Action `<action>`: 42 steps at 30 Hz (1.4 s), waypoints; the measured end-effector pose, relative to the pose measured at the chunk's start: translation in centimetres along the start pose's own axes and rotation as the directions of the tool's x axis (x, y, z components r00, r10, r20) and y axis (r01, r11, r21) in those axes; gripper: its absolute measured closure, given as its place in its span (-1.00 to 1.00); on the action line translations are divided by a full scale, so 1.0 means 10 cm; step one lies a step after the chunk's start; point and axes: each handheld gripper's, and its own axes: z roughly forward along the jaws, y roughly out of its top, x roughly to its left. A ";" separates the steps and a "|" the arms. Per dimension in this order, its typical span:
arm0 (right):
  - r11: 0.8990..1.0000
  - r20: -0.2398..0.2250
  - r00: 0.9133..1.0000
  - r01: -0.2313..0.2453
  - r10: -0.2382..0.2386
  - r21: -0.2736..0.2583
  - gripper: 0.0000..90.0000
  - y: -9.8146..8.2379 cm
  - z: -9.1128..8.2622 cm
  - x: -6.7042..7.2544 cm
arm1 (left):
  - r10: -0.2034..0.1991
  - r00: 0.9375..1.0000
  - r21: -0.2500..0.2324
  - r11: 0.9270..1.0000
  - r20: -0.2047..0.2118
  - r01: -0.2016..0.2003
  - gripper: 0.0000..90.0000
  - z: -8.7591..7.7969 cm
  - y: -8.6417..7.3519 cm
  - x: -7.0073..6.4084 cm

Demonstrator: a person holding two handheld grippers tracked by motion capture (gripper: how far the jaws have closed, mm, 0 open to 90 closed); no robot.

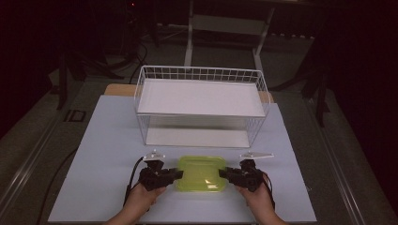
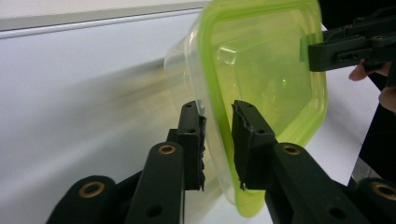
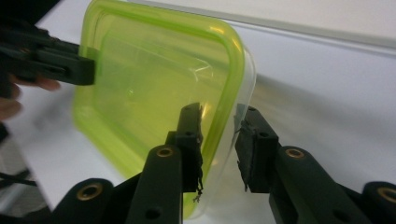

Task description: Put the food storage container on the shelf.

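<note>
The green-lidded container (image 1: 201, 174) lies on the worktop (image 1: 108, 154) near the person's edge, directly in front of the open lower level of the white wire rack (image 1: 201, 105). Its long axis runs left to right across the high view, so its two short ends face outward, one toward each hand. That is the relation the coming move appears to turn on: the box is spanned end to end, and the rack opening lies straight ahead of it, away from the person.

The left claw (image 1: 176, 174) meets the left short end and the right claw (image 1: 224, 173) the right short end, each pointing inward along the box's length, and both hands are about equally near. In the left gripper view, the left claw (image 2: 218, 140) straddles the lid's rim and the clear wall below it, jaws narrow and clamped on that edge. In the right gripper view, the right claw (image 3: 219, 144) likewise has the rim and clear wall between its jaws, drawn in narrow; one pad sits on the green lid, while the other side's contact with the clear wall is harder to judge, though it reads as a grip.

With both ends taken, a level lift and a forward push toward the rack seems the likely next move.
</note>
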 end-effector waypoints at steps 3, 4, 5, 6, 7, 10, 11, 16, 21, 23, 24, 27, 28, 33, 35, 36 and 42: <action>1.000 0.011 1.000 0.002 -0.002 -0.006 0.68 -0.01 -0.02 0.03 | -0.006 1.000 0.003 1.000 -0.007 0.006 0.73 -0.01 0.00 -0.03; 1.000 0.015 1.000 0.004 -0.004 -0.014 0.68 -0.01 -0.04 0.03 | -0.005 1.000 -0.002 1.000 -0.007 0.005 0.75 -0.02 0.00 -0.04; 1.000 0.013 1.000 0.000 0.000 -0.018 0.68 0.00 -0.05 0.03 | -0.005 1.000 -0.009 1.000 -0.004 0.005 0.75 -0.02 0.00 -0.05; 1.000 0.014 1.000 0.000 0.000 -0.025 0.69 0.01 -0.07 0.04 | -0.007 1.000 -0.021 1.000 -0.001 0.007 0.76 -0.03 0.01 -0.05; 0.999 0.018 1.000 0.004 -0.003 -0.035 0.69 0.02 -0.09 0.05 | -0.006 1.000 -0.032 0.999 0.004 0.006 0.76 -0.04 0.02 -0.06; 0.997 0.032 0.999 0.036 -0.034 -0.073 0.70 0.08 -0.15 0.08 | -0.001 1.000 -0.062 0.998 0.015 0.002 0.77 -0.08 0.08 -0.06; 0.996 0.033 0.999 0.038 -0.035 -0.078 0.70 0.10 -0.17 0.09 | -0.001 1.000 -0.062 0.998 0.015 0.002 0.77 -0.08 0.08 -0.06; 0.991 0.056 0.996 0.074 -0.068 -0.112 0.70 0.18 -0.21 0.13 | 0.017 1.000 -0.093 0.996 0.011 -0.016 0.77 -0.12 0.18 -0.07; 0.986 0.064 0.995 0.085 -0.076 -0.141 0.71 0.30 -0.23 0.13 | 0.045 0.999 -0.129 0.991 0.003 -0.044 0.78 -0.17 0.32 -0.05; 0.986 0.059 0.996 0.073 -0.065 -0.149 0.71 0.34 -0.24 0.11 | 0.051 0.999 -0.143 0.989 0.003 -0.050 0.78 -0.17 0.37 -0.04; 0.986 0.060 0.996 0.070 -0.062 -0.150 0.71 0.36 -0.24 0.11 | 0.059 0.998 -0.147 0.987 0.001 -0.058 0.78 -0.17 0.39 -0.03; 0.986 0.060 0.997 0.060 -0.051 -0.155 0.71 0.42 -0.23 0.08 | 0.066 0.998 -0.155 0.986 0.003 -0.065 0.78 -0.15 0.45 0.00; 0.986 0.062 0.997 0.057 -0.048 -0.155 0.71 0.43 -0.22 0.07 | 0.065 0.998 -0.158 0.985 0.000 -0.064 0.79 -0.14 0.46 0.01; 0.987 0.080 0.996 0.043 -0.031 -0.153 0.70 0.47 -0.14 0.01 | 0.069 0.998 -0.147 0.987 -0.011 -0.070 0.78 -0.05 0.51 0.10; 0.988 0.084 0.996 0.030 -0.017 -0.152 0.70 0.48 -0.10 -0.02 | 0.065 0.998 -0.155 0.986 0.007 -0.063 0.79 -0.02 0.51 0.15; 0.988 0.083 0.996 0.028 -0.016 -0.151 0.70 0.49 -0.09 -0.04 | 0.062 0.998 -0.157 0.986 0.007 -0.060 0.78 0.00 0.51 0.17; 0.988 0.100 0.995 0.022 -0.007 -0.150 0.70 0.53 0.01 -0.08 | 0.054 0.999 -0.147 0.988 -0.005 -0.054 0.78 0.09 0.54 0.26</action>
